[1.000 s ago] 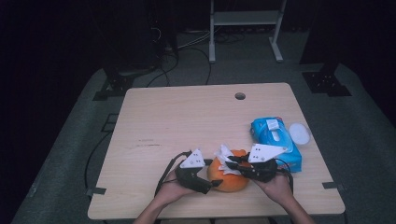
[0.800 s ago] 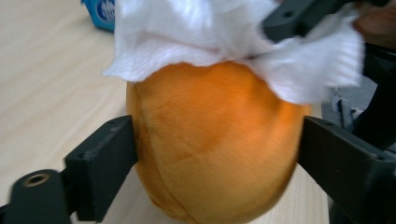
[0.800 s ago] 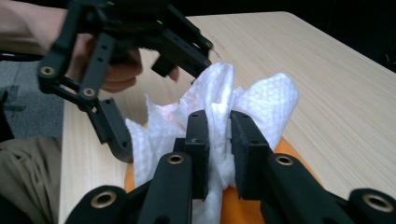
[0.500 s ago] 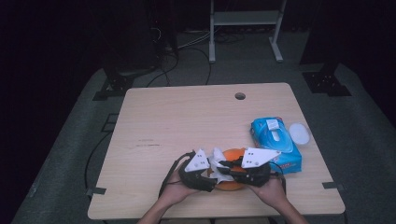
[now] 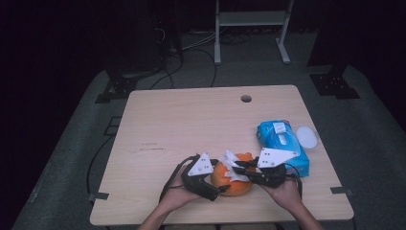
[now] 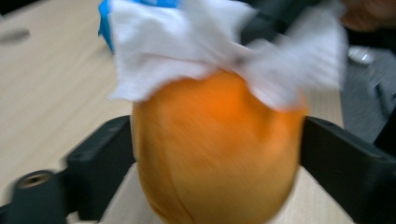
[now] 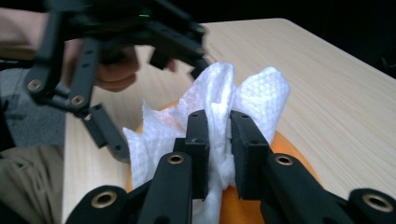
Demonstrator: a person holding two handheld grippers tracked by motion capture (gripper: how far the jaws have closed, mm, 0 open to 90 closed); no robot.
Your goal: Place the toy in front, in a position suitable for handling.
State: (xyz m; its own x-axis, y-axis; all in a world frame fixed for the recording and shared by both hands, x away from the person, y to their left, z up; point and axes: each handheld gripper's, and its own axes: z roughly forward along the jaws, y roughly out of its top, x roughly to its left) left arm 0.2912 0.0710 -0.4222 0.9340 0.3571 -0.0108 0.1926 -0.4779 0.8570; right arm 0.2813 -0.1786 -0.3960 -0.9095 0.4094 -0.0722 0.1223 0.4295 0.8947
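An orange round thing [image 5: 230,184] rests near the table's front edge. My left gripper [image 5: 218,178] has it between its jaws. Those jaws have just been opening, but in the left gripper view the orange thing [image 6: 215,149] still touches both fingers [image 6: 100,158]. A crumpled white tissue [image 5: 233,164] lies on top of it, and my right gripper [image 5: 241,168] comes in from the right, shut on the tissue. In the right gripper view the tissue [image 7: 252,93] bunches up between my right gripper's [image 7: 219,140] jaws, with the orange surface [image 7: 289,149] beneath.
A blue wipes pack [image 5: 282,143] lies just right of the hands, with a white round lid [image 5: 306,136] beside it. The wooden table [image 5: 191,124] has a small hole [image 5: 246,98] near its far edge. Dark floor, cables and a stand lie beyond.
The right gripper slid left across the orange thing with the tissue, then came back to the right. The left hand and the orange thing barely shifted.
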